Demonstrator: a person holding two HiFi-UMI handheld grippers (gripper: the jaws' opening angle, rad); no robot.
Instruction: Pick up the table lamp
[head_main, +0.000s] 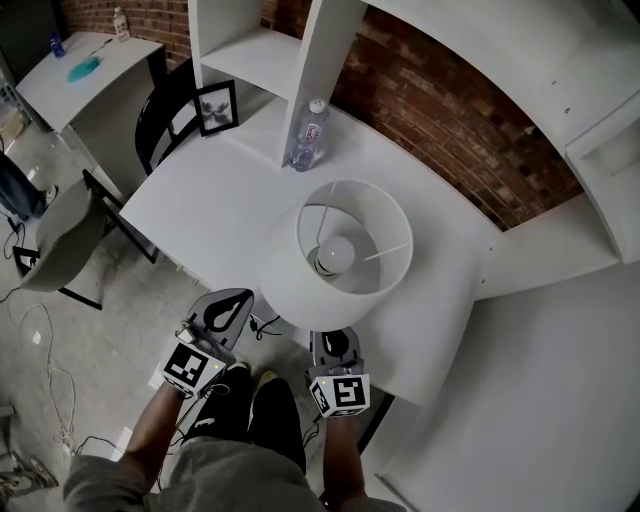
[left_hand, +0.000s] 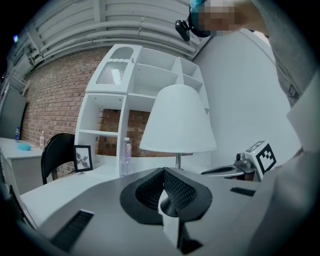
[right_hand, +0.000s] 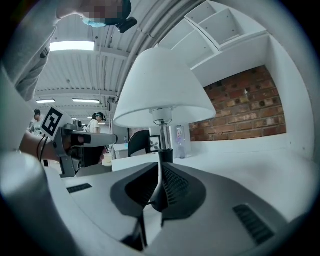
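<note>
Lamp (head_main: 352, 250) stands upright on table (head_main: 220, 200), stem vertical, shade mouth up. Left gripper (head_main: 232, 305) and right gripper (head_main: 336, 340) both closed, empty, just short of it.

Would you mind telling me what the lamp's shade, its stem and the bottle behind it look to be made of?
Lamp shade: likely white fabric or paper, matte, on thin wire spokes. Stem: shiny metal up top, judging by its reflections. Bottle: clear plastic, see-through, with a label.

One table lamp (head_main: 352, 240), three bottles (head_main: 311, 133) (head_main: 120, 22) (head_main: 55, 45), one picture frame (head_main: 217, 107), two chairs (head_main: 165, 110) (head_main: 60, 245)
</note>
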